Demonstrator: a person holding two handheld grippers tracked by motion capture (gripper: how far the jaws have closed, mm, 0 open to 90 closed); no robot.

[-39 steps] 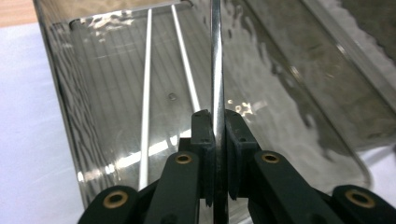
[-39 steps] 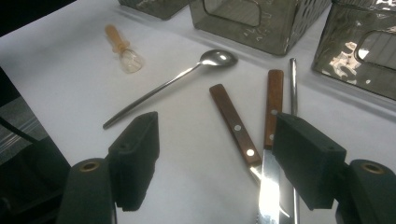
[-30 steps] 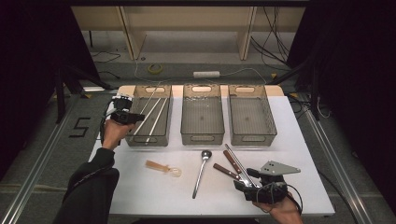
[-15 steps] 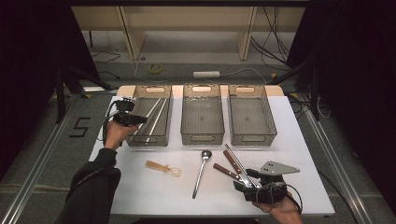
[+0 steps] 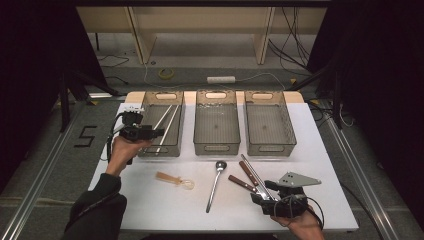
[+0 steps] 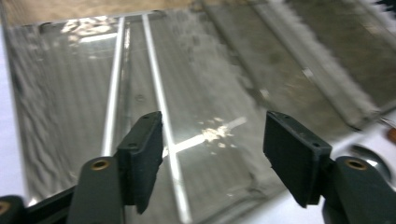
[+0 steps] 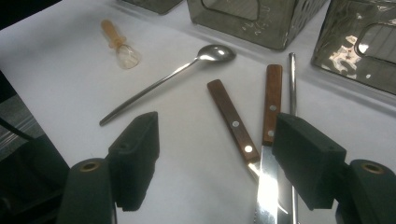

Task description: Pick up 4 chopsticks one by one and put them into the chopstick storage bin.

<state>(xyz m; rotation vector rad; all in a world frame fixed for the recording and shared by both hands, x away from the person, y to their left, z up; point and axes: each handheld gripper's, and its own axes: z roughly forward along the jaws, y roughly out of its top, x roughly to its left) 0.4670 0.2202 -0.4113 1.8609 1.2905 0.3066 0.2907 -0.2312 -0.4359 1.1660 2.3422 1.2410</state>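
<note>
1. Sorting cutlery into bins, judged from the layout: two chopsticks lying lengthwise in the left bin, also seen in the left gripper view as pale rods on the bin floor
2. Left gripper hovering at the near left edge of that bin, jaws just been opening, now spread wide with nothing between them; chopsticks below the pads, untouched
3. Step in hand, as a judgement: release of a chopstick into the left bin done, hand free for the next item
4. Right gripper resting low at the near right of the table, jaws apart and gripping nothing; in the right gripper view its pads stand either side of two wooden-handled knives without pressing them
5. Left on the table: metal spoon near the middle, small clear scoop with a wooden handle to its left, the two knives and a thin metal rod just beside them
6. Middle bin and right bin apparently bare inside
7. Next move calls for: a choice of one loose piece, most likely a knife handle under the right gripper; jaws square across the handle, a firm clench, a clean lift so the neighbouring knife and rod stay put, then a carry to a bin
</note>
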